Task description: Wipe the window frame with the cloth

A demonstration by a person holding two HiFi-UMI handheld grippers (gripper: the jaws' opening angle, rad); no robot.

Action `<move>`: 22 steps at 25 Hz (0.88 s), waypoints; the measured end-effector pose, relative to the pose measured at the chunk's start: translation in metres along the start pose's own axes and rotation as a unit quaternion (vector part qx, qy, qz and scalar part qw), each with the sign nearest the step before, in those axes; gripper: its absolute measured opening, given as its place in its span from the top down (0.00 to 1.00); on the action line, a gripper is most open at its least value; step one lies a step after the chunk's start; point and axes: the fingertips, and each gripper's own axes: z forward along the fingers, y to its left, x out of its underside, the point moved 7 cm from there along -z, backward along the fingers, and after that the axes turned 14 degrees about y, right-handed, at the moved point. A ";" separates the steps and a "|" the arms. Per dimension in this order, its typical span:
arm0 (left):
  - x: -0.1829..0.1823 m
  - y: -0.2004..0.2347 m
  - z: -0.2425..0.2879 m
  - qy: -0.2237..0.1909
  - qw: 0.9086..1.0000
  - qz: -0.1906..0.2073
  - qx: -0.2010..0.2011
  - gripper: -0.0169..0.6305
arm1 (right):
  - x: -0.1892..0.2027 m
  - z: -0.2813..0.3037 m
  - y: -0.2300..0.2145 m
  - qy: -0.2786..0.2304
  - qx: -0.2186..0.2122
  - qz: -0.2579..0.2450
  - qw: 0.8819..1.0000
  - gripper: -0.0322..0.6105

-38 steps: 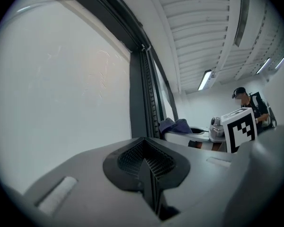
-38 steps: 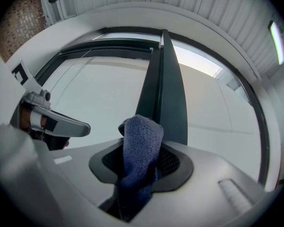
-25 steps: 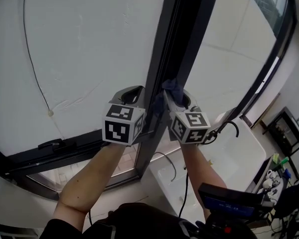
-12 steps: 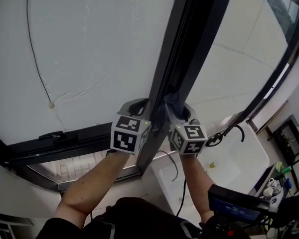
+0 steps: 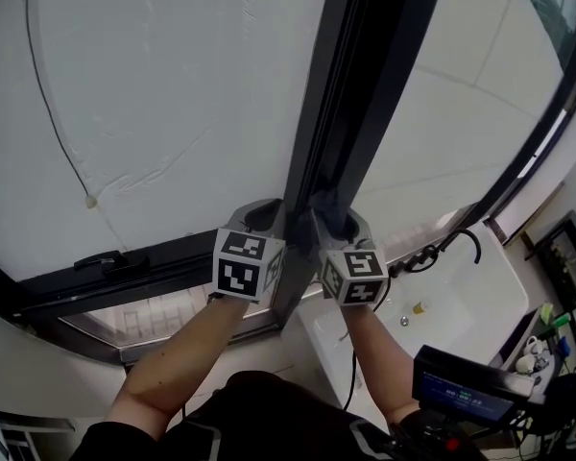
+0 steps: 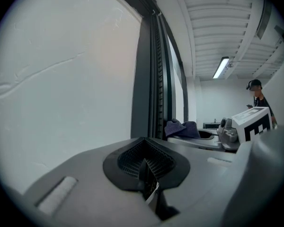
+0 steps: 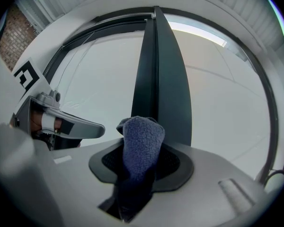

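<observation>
Right gripper (image 7: 138,183) clamps a nubby blue terry cloth (image 7: 142,138) against the smooth dark frame (image 7: 157,65). Left gripper (image 6: 146,171) jaws are together, empty.

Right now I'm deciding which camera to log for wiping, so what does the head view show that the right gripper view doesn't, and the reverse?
Only the head view shows the window handle on the lower rail and a white basin at lower right. Only the right gripper view shows, close up, the right hand-held gripper with its jaws shut on the blue cloth, plus a brick wall at upper left. Both show the dark upright window frame, the cloth by it, and the left hand-held gripper alongside.
</observation>
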 end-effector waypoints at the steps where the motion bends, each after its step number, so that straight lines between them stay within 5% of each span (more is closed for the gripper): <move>1: 0.003 0.001 0.001 0.003 1.000 -0.002 -0.002 0.98 | 0.005 0.001 0.001 0.004 -0.001 0.002 1.000 0.73; 22: 0.080 -0.009 0.026 0.079 0.997 -0.013 -0.002 0.98 | 0.096 0.025 0.013 0.077 -0.025 0.021 0.996 0.73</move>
